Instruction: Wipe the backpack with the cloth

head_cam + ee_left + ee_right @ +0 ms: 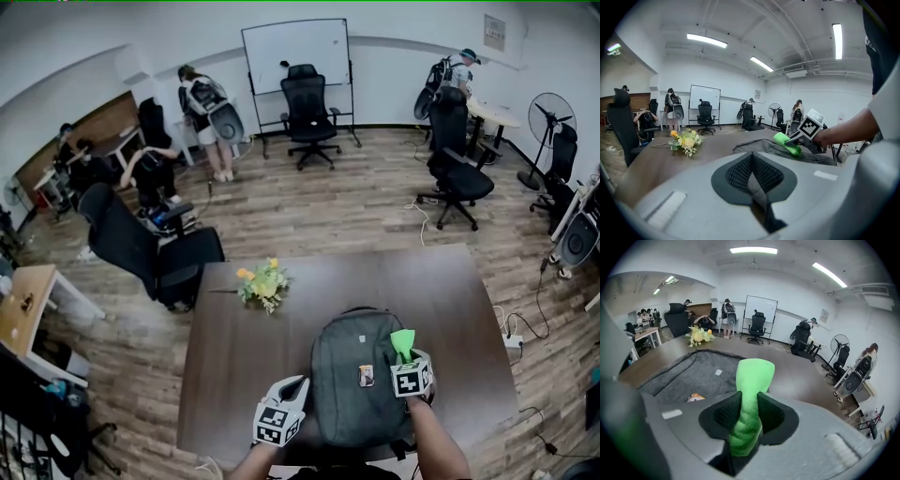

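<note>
A grey backpack [354, 380] lies flat on the dark brown table [225, 356], with an orange tag [366, 376] on its front. My right gripper [406, 361] hovers over the pack's right side, shut on a bright green cloth [402, 341]. In the right gripper view the cloth [749, 404] is pinched between the black pads and sticks up beyond them, with the backpack [689, 376] below to the left. My left gripper [287, 398] sits at the pack's left edge, shut with nothing in it; in its own view the pads [752, 176] are pressed together, the backpack [787, 152] beyond.
A small bunch of yellow flowers [262, 281] lies on the table beyond the backpack. Black office chairs [150, 248] stand around the table, a whiteboard [295, 54] at the far wall, a fan [550, 117] at right. People stand and sit at the room's left and back.
</note>
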Motion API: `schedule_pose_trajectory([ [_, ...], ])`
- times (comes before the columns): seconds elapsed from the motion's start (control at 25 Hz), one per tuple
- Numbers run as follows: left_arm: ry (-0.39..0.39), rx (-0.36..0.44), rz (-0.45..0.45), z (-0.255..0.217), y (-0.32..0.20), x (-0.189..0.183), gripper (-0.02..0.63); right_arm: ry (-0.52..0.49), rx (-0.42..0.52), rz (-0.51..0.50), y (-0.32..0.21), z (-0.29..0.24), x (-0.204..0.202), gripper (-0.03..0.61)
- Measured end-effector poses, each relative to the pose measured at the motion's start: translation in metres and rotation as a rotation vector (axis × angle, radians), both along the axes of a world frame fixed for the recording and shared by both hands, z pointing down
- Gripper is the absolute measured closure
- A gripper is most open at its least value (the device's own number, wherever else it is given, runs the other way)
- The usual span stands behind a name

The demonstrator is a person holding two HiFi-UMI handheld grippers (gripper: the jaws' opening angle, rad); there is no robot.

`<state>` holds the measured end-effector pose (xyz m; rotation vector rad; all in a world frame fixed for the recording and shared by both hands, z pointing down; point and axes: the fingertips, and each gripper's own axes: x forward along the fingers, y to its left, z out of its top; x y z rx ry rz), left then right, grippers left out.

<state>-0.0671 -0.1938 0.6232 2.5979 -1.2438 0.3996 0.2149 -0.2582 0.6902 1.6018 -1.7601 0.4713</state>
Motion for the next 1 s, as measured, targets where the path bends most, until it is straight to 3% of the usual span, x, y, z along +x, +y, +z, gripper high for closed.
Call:
schedule_pose_trajectory([
  [0.36,0.023,0.001,-0.030,-0.006,0.008,-0.008,0.594,-0.122,0.090,-0.077,0.017,-0.039,-0.056,0.476],
  [0.56,0.028,-0.008,-0.034,-0.003,0.015,-0.007,0.594,-0.193,0.115,-0.217,0.031,-0.039,-0.113,0.478],
  [0.76,0.023,-0.010,-0.028,-0.004,0.021,-0.009,0.594,-0.248,0.071,-0.301,0.049,-0.026,-0.161,0.479],
  [1.0,0.019,-0.022,-0.040,0.001,0.024,-0.016,0.594,-0.341,-0.044,-0.333,0.063,-0.006,-0.203,0.479],
])
